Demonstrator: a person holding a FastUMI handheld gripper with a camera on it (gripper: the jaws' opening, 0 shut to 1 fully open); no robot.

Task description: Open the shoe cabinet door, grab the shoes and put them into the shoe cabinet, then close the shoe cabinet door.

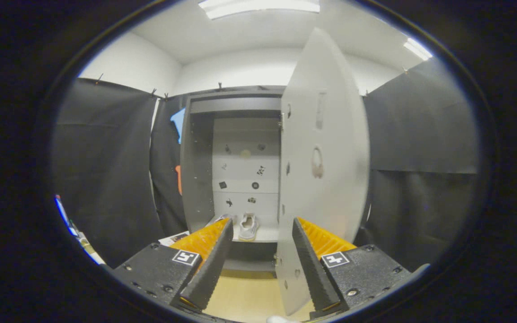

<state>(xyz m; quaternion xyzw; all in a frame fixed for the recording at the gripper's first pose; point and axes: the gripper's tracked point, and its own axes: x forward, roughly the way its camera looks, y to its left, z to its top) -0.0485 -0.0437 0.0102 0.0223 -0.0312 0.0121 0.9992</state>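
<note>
Inside the shoe cabinet (234, 161), 1 pale shoe (248, 226) sits on the bottom shelf (265, 234), beyond the fingers. Its door (326, 179) stands open, edge between the fingers. Empty, the hand-held gripper (262, 244) is spread wide.

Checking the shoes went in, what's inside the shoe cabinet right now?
One pale shoe sits on the cabinet's bottom shelf, beyond the open gripper. A second seems to lie beside it, hidden by a finger. The open door covers the right side.
</note>
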